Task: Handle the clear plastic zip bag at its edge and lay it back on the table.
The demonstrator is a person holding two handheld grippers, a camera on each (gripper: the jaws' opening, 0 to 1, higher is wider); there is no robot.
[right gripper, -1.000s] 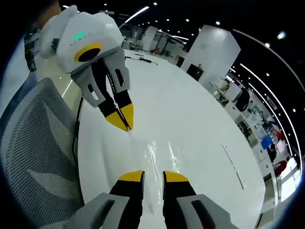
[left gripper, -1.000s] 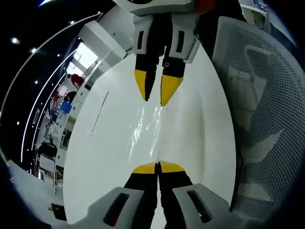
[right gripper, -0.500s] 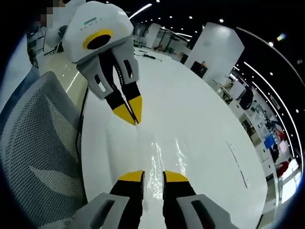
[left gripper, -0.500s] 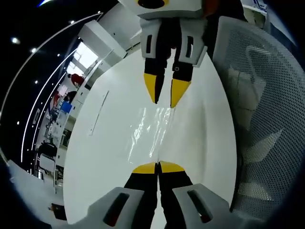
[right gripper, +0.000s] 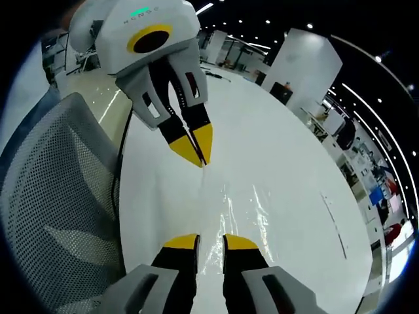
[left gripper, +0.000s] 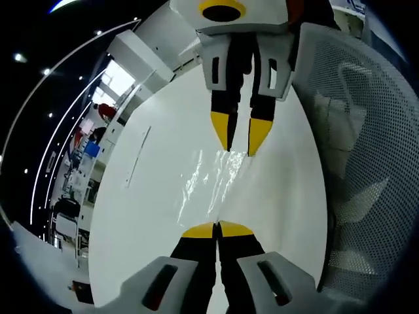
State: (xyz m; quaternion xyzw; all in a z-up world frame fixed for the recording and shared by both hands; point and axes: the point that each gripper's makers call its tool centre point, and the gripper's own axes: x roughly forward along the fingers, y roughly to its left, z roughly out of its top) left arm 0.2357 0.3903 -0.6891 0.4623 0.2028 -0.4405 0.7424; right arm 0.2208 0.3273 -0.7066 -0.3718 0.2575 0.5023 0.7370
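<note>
In the left gripper view, your left gripper (left gripper: 216,229) rises from the bottom centre with its yellow tips pressed together, clenched on the near edge of the clear plastic zip bag (left gripper: 208,183), which lies stretched across the middle of the frame on the white worktop (left gripper: 150,203), catching bright glints. At the top centre your right gripper (left gripper: 239,136) points down toward the bag's far edge, its two yellow tips parted with a gap between them, just over the plastic; whether they touch it you cannot tell. A grey mesh chair (left gripper: 363,163) fills the right side, close against the worktop edge. In the right gripper view, your right gripper (right gripper: 211,243) comes up from the bottom centre, released, its jaws apart with the bag's (right gripper: 237,209) shiny edge showing in the gap. In the upper left of the frame your left gripper (right gripper: 194,146) angles down, tips squeezed together on the bag's far edge. The worktop (right gripper: 281,163) spreads to the right, and the mesh chair (right gripper: 55,203) sits at the left.
</note>
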